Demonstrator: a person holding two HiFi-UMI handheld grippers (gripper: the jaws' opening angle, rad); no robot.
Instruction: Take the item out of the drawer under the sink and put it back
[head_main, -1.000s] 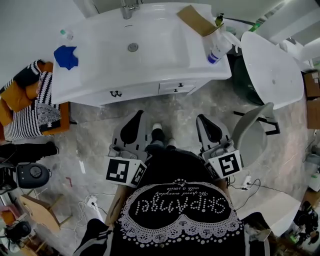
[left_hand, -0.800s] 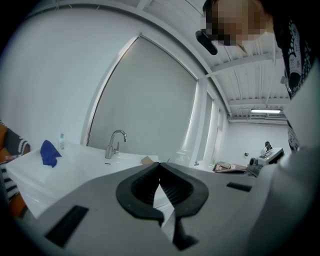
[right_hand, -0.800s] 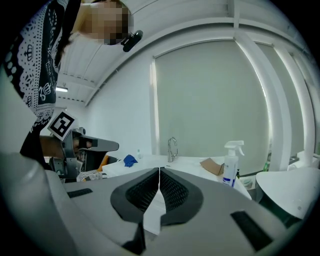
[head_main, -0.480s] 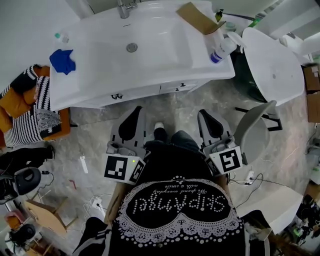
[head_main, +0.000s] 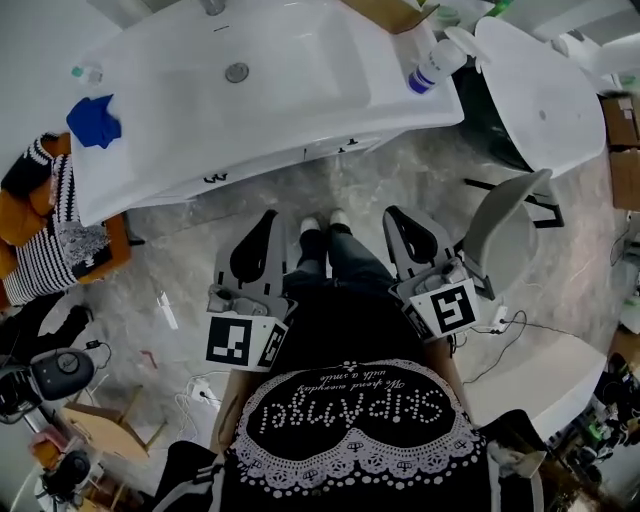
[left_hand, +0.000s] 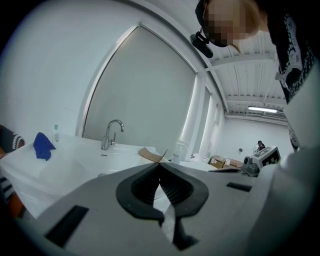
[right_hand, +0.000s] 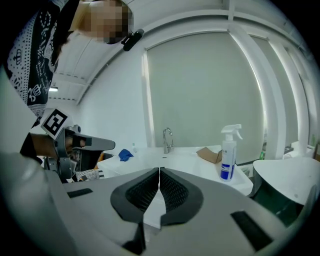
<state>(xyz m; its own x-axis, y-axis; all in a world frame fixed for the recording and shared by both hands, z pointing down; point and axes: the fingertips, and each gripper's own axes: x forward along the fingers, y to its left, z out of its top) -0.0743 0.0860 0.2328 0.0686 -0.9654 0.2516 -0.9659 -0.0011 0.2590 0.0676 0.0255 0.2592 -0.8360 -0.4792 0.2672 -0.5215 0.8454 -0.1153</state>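
Person facing a white sink: the shirt bears studded lettering, upside down here, apparently "SkipAngel"; the blue label on the spray bottle is too small to read. Left gripper and right gripper have their jaws closed tip to tip on nothing, apart from the vanity. The drawer fronts under the sink are shut, their contents hidden; a blue cloth and an open cardboard box rest on the desk beside the basin.

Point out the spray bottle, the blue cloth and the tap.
spray bottle (right_hand: 228, 159), right gripper view, its white body
blue cloth (head_main: 95, 120), head view, its middle
tap (left_hand: 106, 141), left gripper view, its upright stem
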